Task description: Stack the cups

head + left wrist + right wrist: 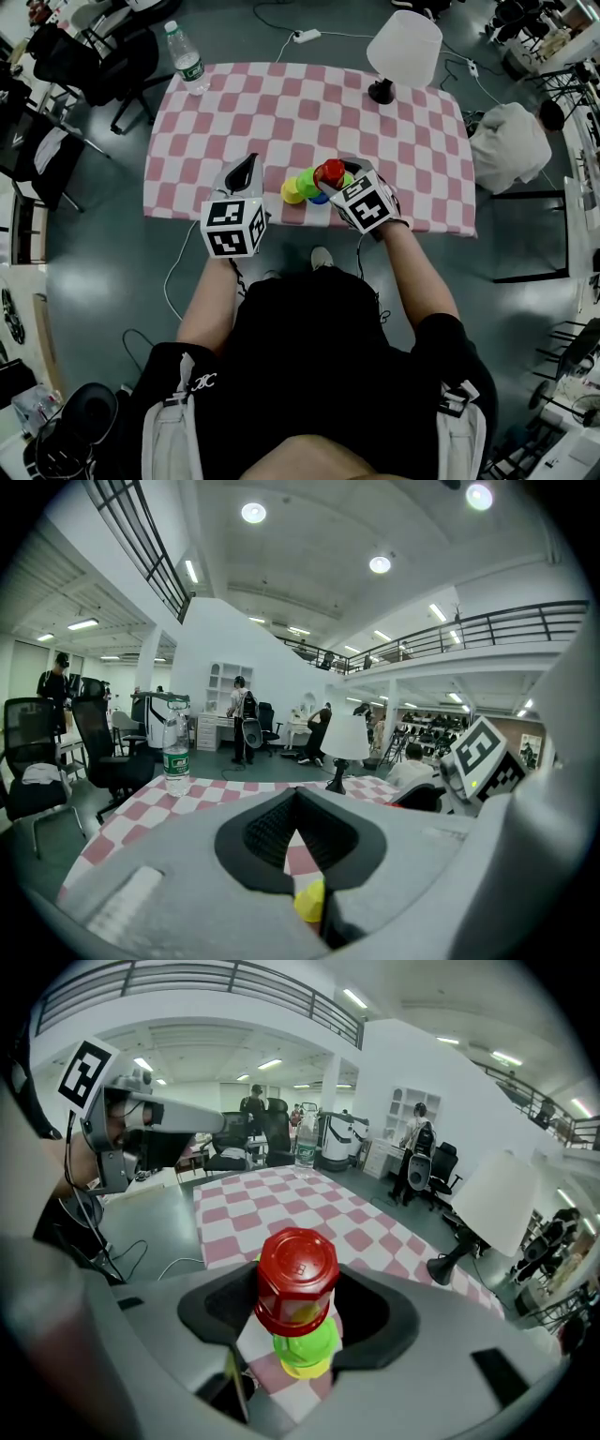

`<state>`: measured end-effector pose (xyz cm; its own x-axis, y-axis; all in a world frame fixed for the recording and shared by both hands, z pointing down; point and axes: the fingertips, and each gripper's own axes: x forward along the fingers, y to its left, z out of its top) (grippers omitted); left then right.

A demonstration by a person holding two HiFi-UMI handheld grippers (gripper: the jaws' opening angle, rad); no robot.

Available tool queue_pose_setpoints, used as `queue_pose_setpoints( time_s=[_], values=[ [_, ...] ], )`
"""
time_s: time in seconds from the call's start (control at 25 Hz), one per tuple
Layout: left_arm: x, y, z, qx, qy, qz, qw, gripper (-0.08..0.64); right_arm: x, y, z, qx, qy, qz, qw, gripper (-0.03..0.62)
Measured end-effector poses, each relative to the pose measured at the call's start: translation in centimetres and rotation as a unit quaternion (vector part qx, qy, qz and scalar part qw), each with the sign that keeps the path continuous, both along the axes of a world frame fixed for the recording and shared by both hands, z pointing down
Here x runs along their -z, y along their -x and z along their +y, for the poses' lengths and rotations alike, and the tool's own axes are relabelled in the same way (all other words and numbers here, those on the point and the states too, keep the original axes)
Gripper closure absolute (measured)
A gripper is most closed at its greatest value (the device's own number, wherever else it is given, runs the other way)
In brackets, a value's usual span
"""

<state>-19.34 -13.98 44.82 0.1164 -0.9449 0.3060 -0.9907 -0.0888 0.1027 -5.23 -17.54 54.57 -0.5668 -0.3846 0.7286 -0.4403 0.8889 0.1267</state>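
The right gripper (330,180) has its fingers pinching the red cup (295,1274), which is upside down and lifted clear of the counter (281,103), directly above the green cup (307,1338). In the right gripper view the red cup looks not yet seated on the green cup. A yellow cup (292,191) stands on the counter just left of the green cup, and a blue cup (320,198) sits just beside the green cup on its near side. The left gripper (246,175) hangs further left of the green cup, fingers pressed together at the tips and pinching nothing.

The step in hand seems to be capping the green cup with the red one. The next move likely calls for a straight descent, keeping the red cup level and centred so its rim slips over the green cup without nudging it, and only then spreading the fingers
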Motion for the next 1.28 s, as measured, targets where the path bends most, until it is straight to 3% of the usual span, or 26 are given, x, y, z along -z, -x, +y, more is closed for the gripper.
queue_pose_setpoints(
  time_s=[0.28,0.44,0.56,0.68,0.8,0.96,1.2,1.28],
  values=[
    [-0.1,-0.2,0.0,0.001,-0.001,-0.002,1.0,0.545,-0.2,0.0,0.2,0.014,-0.011,0.004,1.0,0.337],
    [0.1,-0.4,-0.1,0.001,-0.001,-0.004,1.0,0.545,0.3,0.1,0.7,0.035,-0.034,-0.003,0.999,0.303],
    [0.3,-0.8,-0.4,-0.001,-0.002,-0.005,1.0,0.545,1.5,-0.1,0.7,0.03,-0.041,-0.036,0.998,0.285],
    [0.7,-1.4,-0.9,-0.004,-0.006,-0.005,1.0,0.545,4.6,-0.4,-0.1,0.005,-0.063,-0.101,0.993,0.284],
    [1.0,-2.1,-1.5,-0.008,-0.01,-0.005,0.9999,0.545,8.8,-1.6,-1.8,-0.035,-0.113,-0.186,0.975,0.284],
    [1.3,-2.9,-2.3,-0.012,-0.014,-0.007,0.9998,0.545,13.7,-5.1,-4.1,-0.112,-0.178,-0.28,0.937,0.287],
    [2.9,-4.1,-3.7,-0.018,-0.03,-0.012,0.9993,0.545,16.8,-11.2,-6.4,-0.227,-0.232,-0.344,0.881,0.303],
    [3.2,-4.6,-4.0,-0.021,-0.032,-0.014,0.9992,0.545,16.5,-13.0,-6.8,-0.259,-0.232,-0.346,0.871,0.373]
  ],
)
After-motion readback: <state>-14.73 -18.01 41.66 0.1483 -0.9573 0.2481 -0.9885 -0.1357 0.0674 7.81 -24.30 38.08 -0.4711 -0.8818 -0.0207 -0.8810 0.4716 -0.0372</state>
